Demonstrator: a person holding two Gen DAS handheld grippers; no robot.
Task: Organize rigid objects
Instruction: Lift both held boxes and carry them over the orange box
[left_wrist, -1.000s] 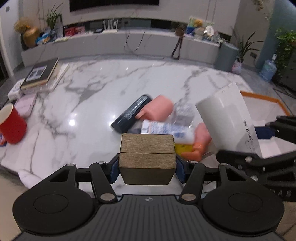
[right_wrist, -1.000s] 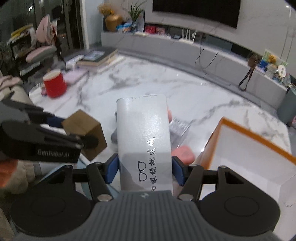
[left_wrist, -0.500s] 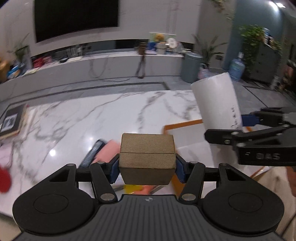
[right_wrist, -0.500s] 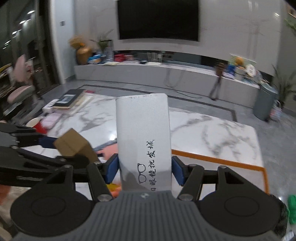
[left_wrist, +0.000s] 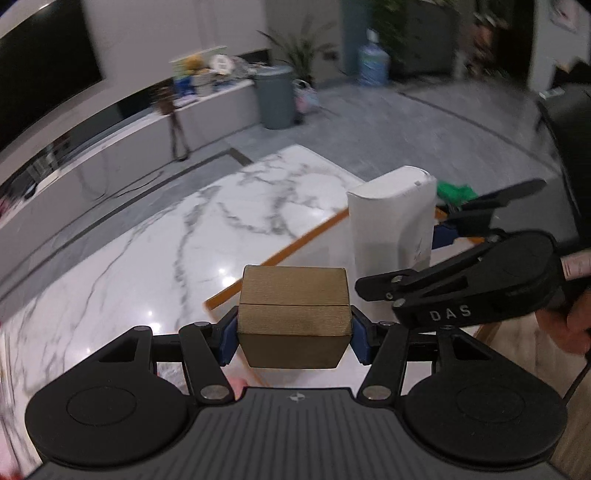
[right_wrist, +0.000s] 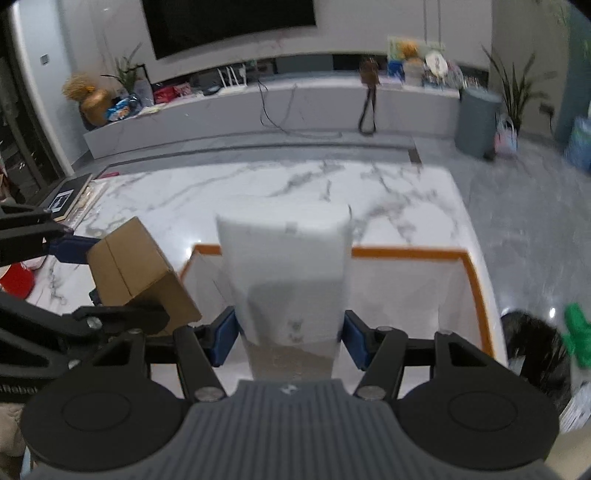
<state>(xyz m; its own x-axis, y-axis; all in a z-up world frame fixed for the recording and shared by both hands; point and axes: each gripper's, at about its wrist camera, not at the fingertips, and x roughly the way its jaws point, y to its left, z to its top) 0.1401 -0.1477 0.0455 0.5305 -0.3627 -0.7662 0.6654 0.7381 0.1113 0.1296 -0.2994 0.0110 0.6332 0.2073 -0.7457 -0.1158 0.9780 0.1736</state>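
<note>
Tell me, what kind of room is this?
Probably a home living room: a big dark TV hangs on the wall above a long low cabinet with clutter on it, potted plants stand nearby, and there is a marble table.

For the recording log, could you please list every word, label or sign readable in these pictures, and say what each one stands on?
"DAS": white letters on the black body of the right hand-held gripper, left wrist view; the word may run on out of sight.
"Rebot" (uncertain, cut off at the frame edge): on the left hand-held gripper, right wrist view.
Dark marks on the white box: too blurred to read.
Cover label of the book: too small to read.
The brown box bears no text.
</note>
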